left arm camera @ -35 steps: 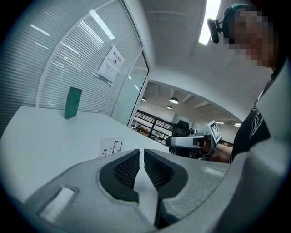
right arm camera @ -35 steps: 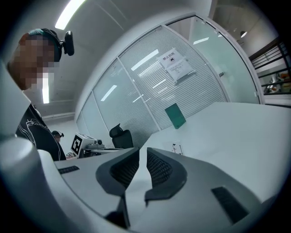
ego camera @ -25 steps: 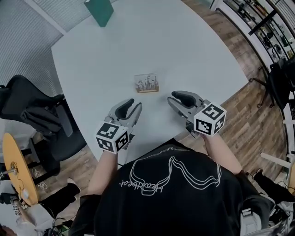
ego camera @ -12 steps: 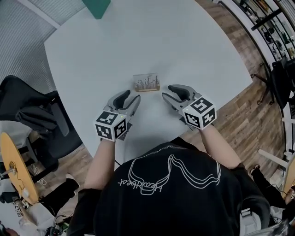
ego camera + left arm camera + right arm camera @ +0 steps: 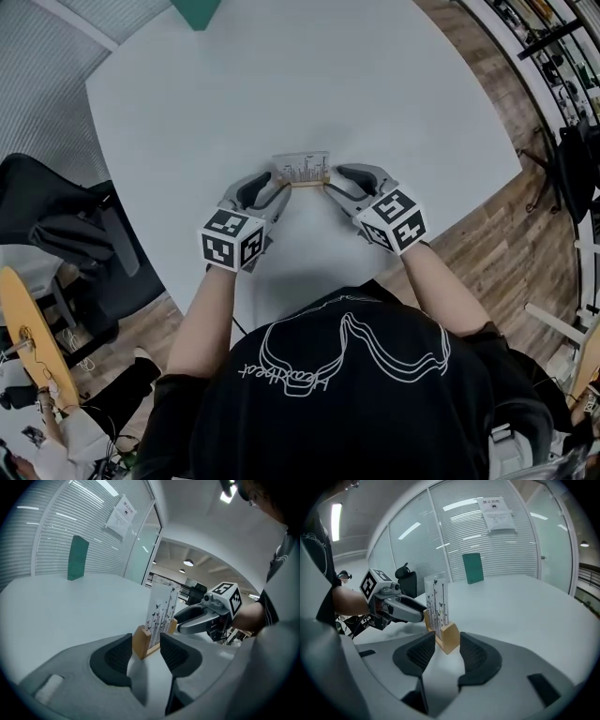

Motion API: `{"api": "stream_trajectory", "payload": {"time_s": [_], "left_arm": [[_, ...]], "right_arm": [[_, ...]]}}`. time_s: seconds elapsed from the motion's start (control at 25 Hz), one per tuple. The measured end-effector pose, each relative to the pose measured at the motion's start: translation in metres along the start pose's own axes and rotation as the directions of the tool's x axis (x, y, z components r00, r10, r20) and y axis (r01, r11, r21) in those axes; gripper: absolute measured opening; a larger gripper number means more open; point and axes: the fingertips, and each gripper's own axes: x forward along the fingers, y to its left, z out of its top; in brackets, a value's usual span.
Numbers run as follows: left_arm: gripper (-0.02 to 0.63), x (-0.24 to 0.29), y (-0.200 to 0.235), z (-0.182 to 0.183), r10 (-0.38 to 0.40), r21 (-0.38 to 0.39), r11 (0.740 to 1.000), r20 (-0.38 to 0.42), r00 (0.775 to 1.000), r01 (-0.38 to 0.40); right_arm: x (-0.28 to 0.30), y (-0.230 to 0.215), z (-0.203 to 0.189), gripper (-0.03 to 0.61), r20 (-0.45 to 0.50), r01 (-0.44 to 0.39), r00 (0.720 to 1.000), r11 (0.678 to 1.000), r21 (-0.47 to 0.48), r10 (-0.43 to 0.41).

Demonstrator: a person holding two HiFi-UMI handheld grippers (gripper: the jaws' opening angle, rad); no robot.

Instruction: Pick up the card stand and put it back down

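Note:
The card stand (image 5: pixel 302 171), a small wooden base holding an upright clear printed card, stands on the white table (image 5: pixel 375 84). My left gripper (image 5: pixel 278 181) is at its left end and my right gripper (image 5: pixel 330 180) at its right end. In the left gripper view the card stand (image 5: pixel 161 605) has one end of its base between the wide jaws of my left gripper (image 5: pixel 146 640), not squeezed. In the right gripper view the card stand (image 5: pixel 436 601) has its other end between the jaws of my right gripper (image 5: pixel 446 637), which are opening.
A green upright board (image 5: pixel 197 9) stands at the table's far edge. A black office chair (image 5: pixel 66 225) sits off the table's left side. The table's near edge is just behind both grippers, with wooden floor (image 5: pixel 506 216) to the right.
Both grippers have moved forward from the near part of the table to the two ends of the card stand. Their jaws have spread wider. The stand has not moved.

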Motion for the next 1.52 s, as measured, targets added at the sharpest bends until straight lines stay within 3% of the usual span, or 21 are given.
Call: {"api": "stream_trajectory", "payload": {"time_s": [1.52], "left_arm": [[0.121,0.015,0.008,-0.008,0.022,0.054,0.998,-0.016,1.0,-0.021]], "right_arm": [[0.024,-0.004,0.002,0.138,-0.022,0.033,0.999,0.997,-0.063,-0.034]]}}
